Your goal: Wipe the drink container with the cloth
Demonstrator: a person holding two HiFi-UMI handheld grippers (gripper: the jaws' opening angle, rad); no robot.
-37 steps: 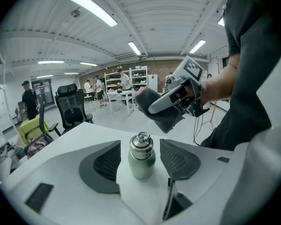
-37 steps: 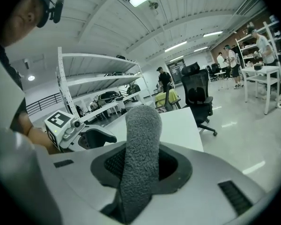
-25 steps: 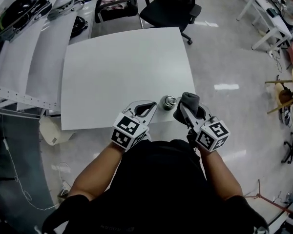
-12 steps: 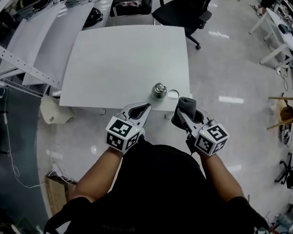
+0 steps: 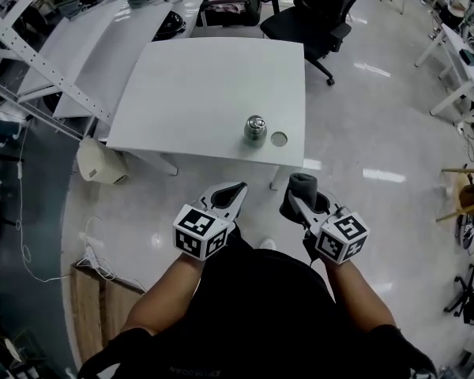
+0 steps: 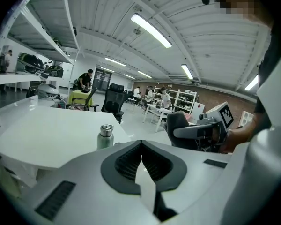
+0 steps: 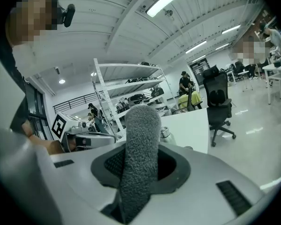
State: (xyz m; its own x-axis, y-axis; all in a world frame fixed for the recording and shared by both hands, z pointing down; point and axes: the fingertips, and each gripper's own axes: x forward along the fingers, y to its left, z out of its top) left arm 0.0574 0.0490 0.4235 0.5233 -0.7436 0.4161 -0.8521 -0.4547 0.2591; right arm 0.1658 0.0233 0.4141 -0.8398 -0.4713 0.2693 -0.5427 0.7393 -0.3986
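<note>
Nearest, over the floor (image 5: 134,204) and short of the white worktop (image 5: 197,85), our left gripper (image 5: 237,188) has its fingers pressed together on nothing. Beside it, our right gripper (image 5: 298,200) has its fingers clamped on a grey cloth (image 5: 302,185) that stands up past the tips. Farther off, apart from both, the steel bottle (image 5: 255,129) stands upright by the worktop's near right edge, a small round disc (image 5: 279,139) just right of it. Beyond stands a black office chair (image 5: 320,6).
</note>
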